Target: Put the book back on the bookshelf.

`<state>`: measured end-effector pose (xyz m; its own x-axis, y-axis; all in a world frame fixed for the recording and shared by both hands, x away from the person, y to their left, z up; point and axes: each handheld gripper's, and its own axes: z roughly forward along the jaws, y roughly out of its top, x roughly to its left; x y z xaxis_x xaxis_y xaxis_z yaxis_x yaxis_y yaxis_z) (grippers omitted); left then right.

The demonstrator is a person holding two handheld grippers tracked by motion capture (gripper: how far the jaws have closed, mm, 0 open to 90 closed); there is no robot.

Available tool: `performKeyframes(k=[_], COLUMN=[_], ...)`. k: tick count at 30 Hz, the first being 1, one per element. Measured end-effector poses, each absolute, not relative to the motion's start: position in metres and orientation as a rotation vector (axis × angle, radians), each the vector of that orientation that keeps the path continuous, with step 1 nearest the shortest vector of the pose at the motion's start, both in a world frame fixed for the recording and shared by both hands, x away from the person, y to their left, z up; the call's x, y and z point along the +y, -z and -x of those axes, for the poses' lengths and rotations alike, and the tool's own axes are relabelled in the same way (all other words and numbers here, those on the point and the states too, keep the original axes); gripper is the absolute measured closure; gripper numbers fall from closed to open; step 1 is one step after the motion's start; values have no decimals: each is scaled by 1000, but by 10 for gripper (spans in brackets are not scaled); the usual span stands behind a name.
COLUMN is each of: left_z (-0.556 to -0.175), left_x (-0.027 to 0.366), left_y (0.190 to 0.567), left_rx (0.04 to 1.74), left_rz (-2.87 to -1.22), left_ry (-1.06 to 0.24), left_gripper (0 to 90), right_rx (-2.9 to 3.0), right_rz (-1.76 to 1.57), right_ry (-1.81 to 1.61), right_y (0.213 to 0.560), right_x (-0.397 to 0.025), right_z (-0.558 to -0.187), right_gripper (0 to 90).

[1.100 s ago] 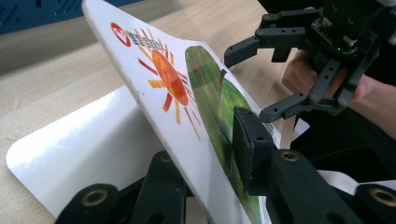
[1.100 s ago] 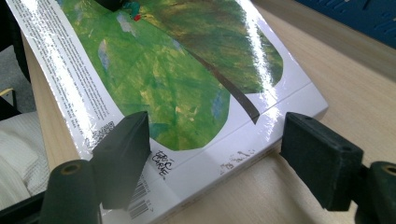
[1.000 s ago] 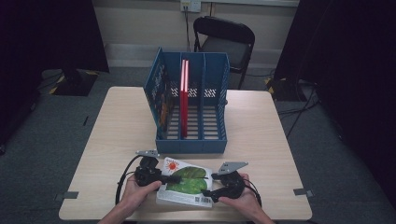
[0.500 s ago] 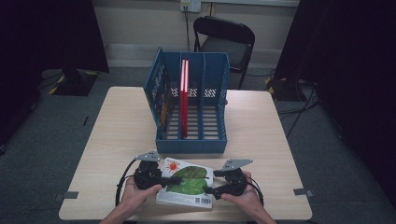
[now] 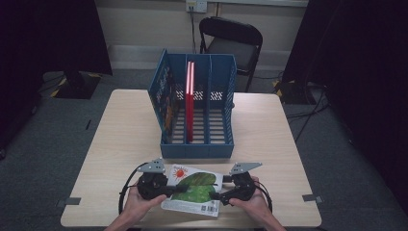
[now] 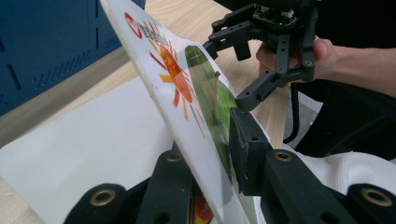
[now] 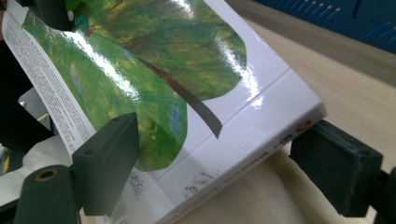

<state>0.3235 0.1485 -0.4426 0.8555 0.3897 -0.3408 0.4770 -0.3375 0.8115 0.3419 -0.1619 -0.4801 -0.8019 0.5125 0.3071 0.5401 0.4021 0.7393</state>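
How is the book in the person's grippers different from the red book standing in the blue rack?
The picture book has a white cover with a green leaf and lies nearly flat at the table's near edge; the red book is plain red and stands upright in the blue rack. The picture book is held between grippers; the red book is untouched. Both look like thin hardcovers.

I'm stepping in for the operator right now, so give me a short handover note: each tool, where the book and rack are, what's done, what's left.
Left tool: shut on the picture book's left edge, which stands tilted between its jaws in the left gripper view.
Right tool: jaws astride the book's spine corner, not visibly closed on it.
Book: at the near edge of the table, in front of the blue file rack.
Rack: a red book stands upright in a middle slot and a colourful one leans in the left slot.
Done: book gripped on the left.
Left, probably: close the right tool, lift the book, and stand it in a free slot.
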Motion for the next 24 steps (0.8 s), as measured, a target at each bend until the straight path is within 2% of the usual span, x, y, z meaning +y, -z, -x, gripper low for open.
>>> performKeyframes(k=[6, 13, 18, 21, 24], left_z=[-321, -326, -328, -331, -332], left_x=[149, 152, 153, 154, 151], left_y=[443, 446, 447, 448, 451], left_rx=[627, 676, 705, 711, 699], left_rz=[-1989, -1990, -1981, -1990, -2008], left_ry=[71, 36, 4, -7, -19], left_gripper=[783, 801, 800, 802, 800], right_rx=[-2632, -2677, -2670, -2663, -2675], right_rz=[970, 994, 990, 987, 976], right_ry=[1400, 1534, 1586, 1642, 1673], right_y=[476, 459, 452, 443, 434], right_x=[-162, -170, -174, -176, -177], right_z=[-340, -337, -335, -334, -335], right_gripper=[212, 421, 506, 589, 616])
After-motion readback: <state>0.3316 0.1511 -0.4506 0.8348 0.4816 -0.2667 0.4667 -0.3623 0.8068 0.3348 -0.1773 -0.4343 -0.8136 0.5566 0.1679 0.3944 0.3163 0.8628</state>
